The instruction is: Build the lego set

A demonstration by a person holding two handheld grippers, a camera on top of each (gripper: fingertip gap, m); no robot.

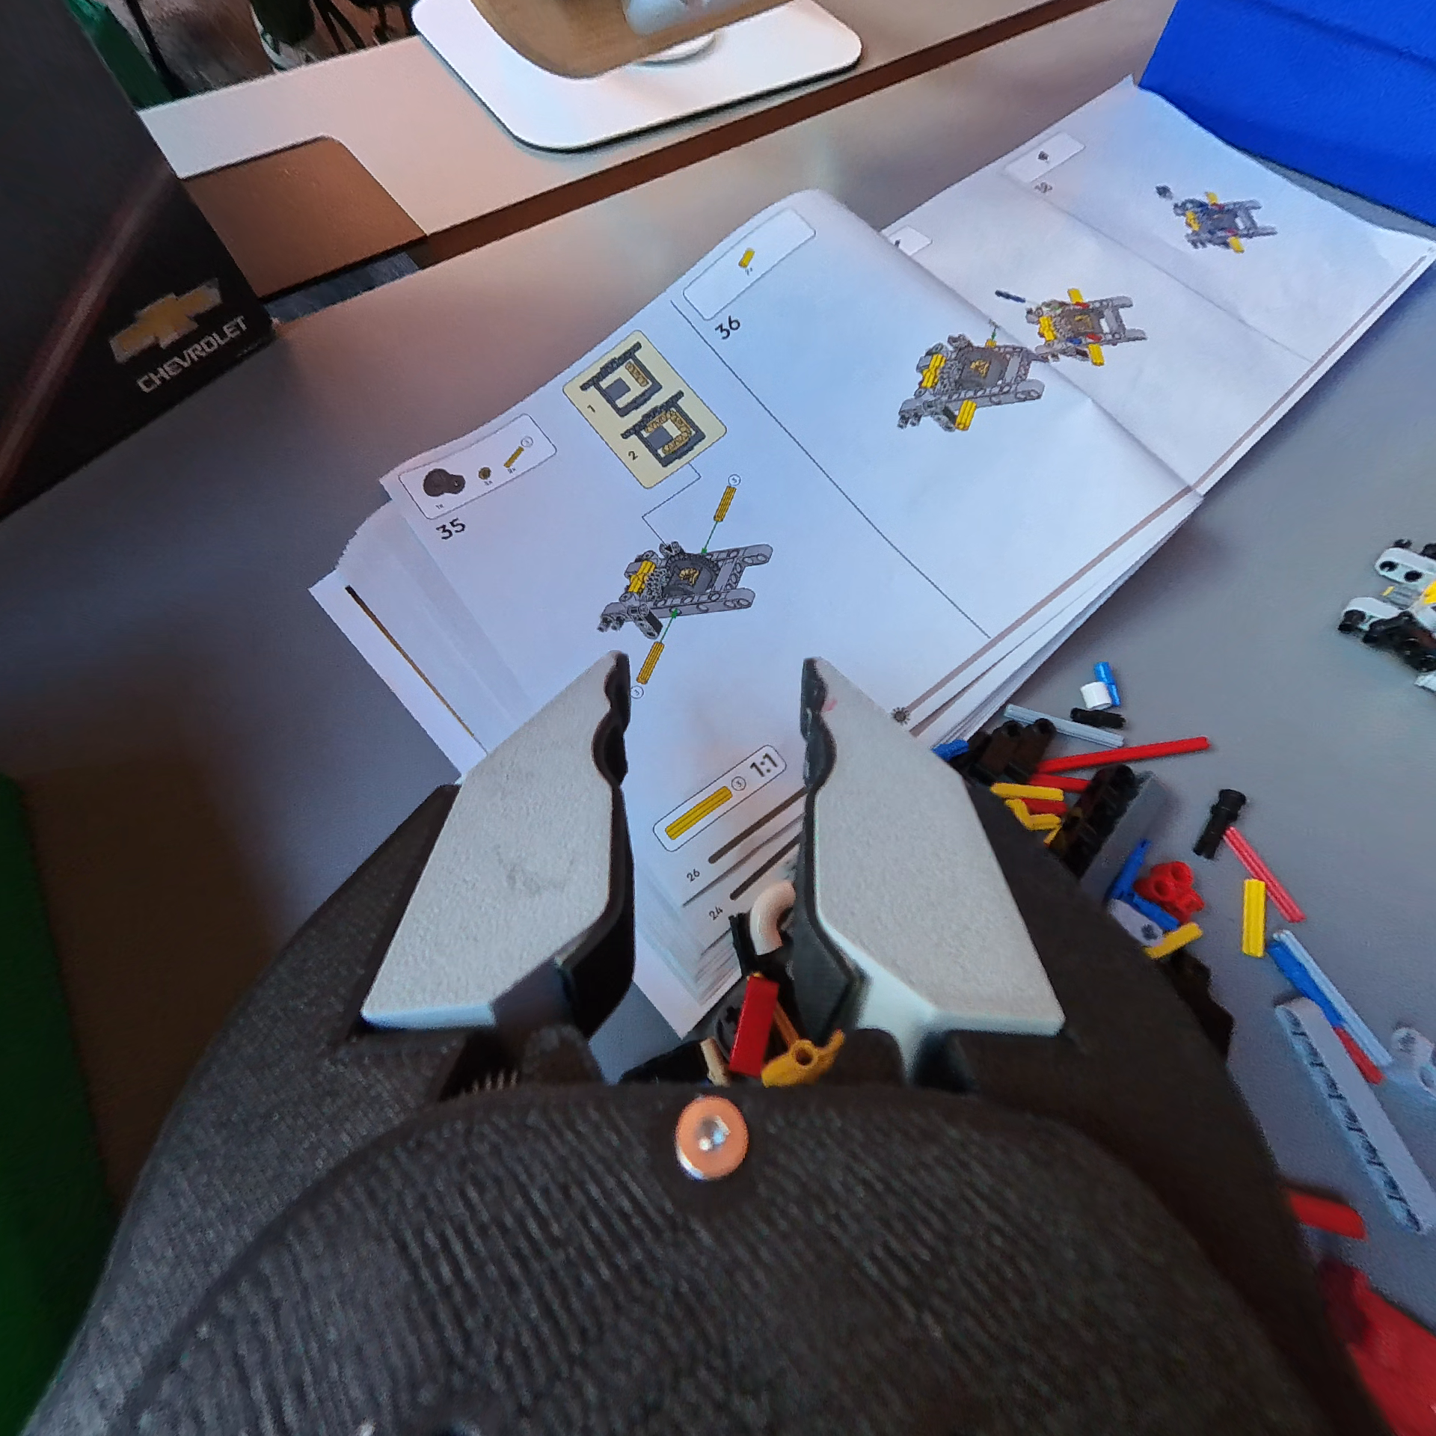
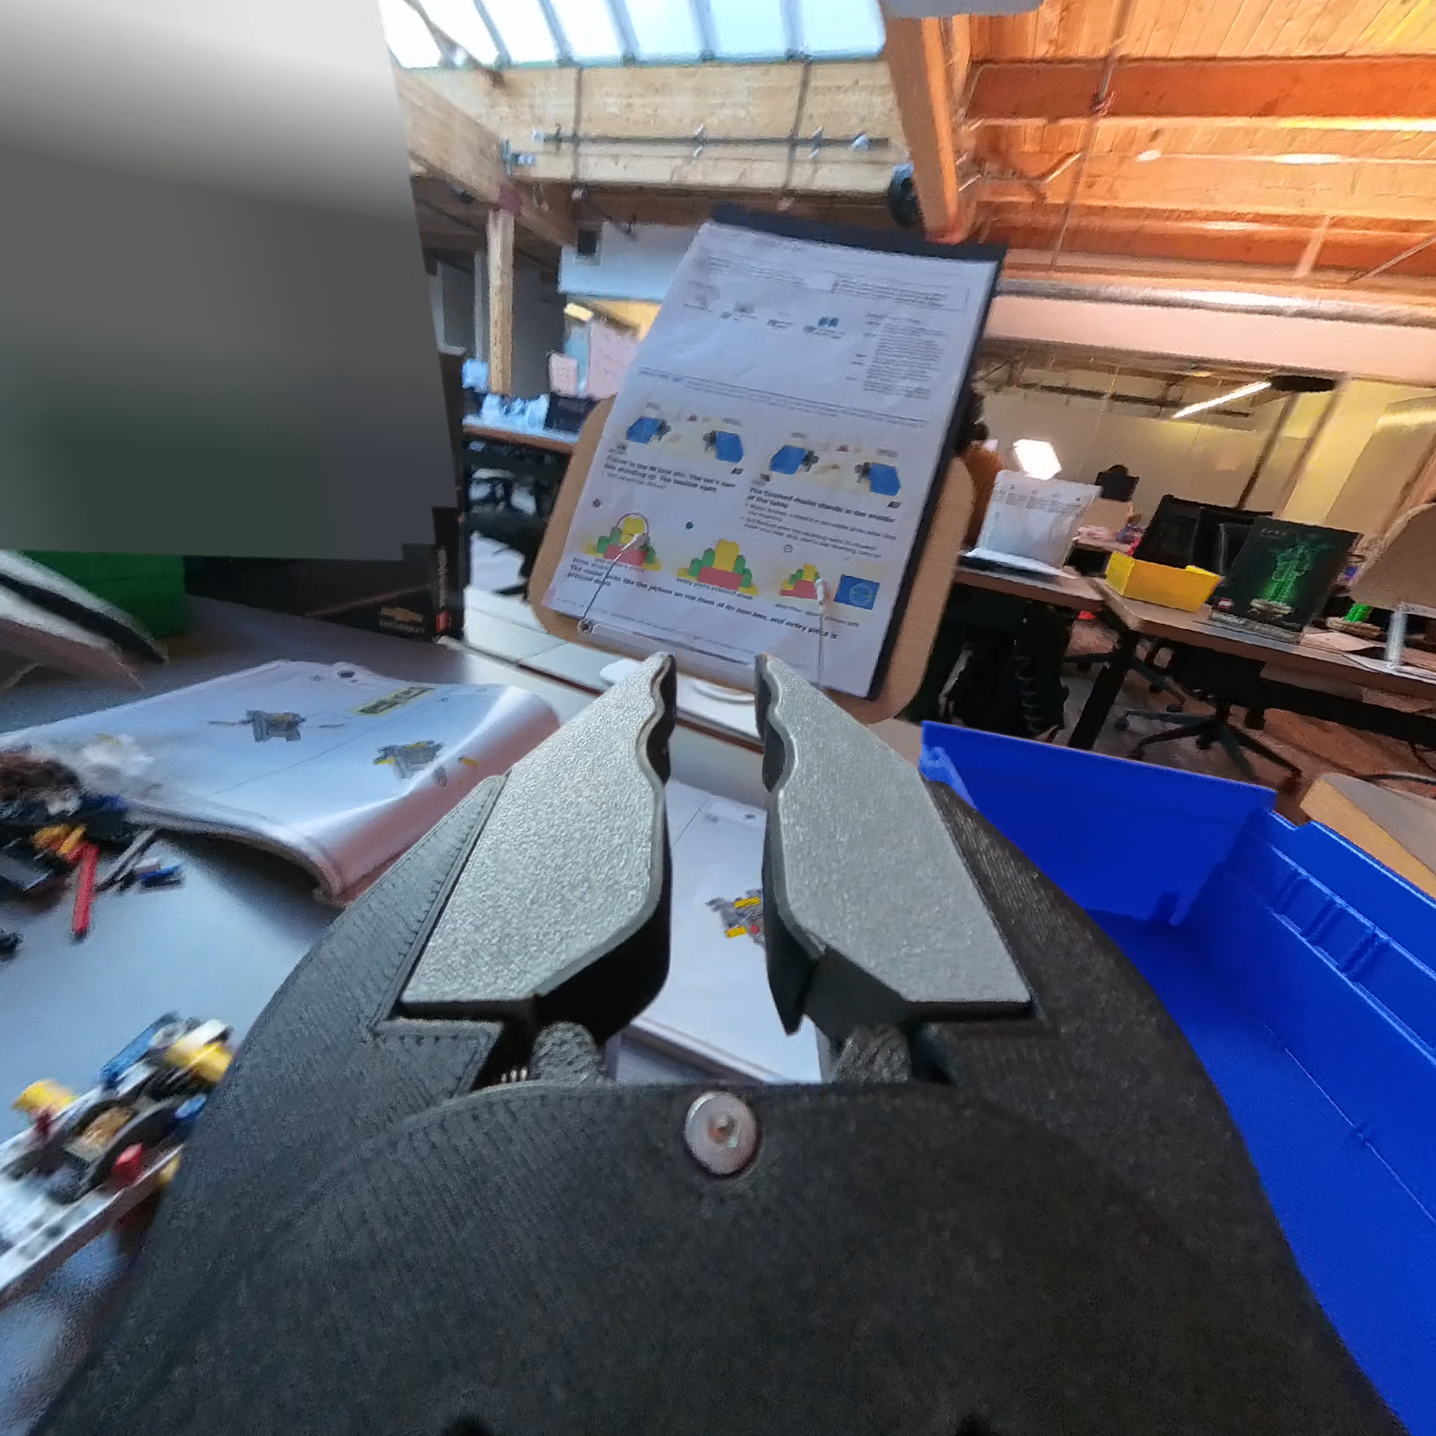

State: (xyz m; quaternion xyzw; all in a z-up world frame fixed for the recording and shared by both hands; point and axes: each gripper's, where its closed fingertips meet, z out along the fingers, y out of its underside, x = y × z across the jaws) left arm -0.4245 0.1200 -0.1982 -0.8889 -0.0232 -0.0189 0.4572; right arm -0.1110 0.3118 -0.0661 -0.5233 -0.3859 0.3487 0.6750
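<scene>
My left gripper (image 1: 715,668) is open and empty. It hovers low over the near corner of an open instruction booklet (image 1: 855,435) on the grey table. A pile of small loose building pieces (image 1: 1088,800), red, yellow, blue and black, lies just right of it, and a few more pieces (image 1: 769,1026) show below between the finger bases. My right gripper (image 2: 713,668) is open with a narrower gap and nothing between the pads. It is raised above the table and points at a printed sheet on a wooden stand (image 2: 777,466). The booklet (image 2: 311,746) lies to its left.
A blue bin (image 2: 1165,894) stands at the right, also in the left wrist view (image 1: 1305,93). A partly built model (image 2: 116,1103) sits at the lower left. A black box (image 1: 116,295) stands at the far left. The stand's white base (image 1: 645,78) lies behind the booklet.
</scene>
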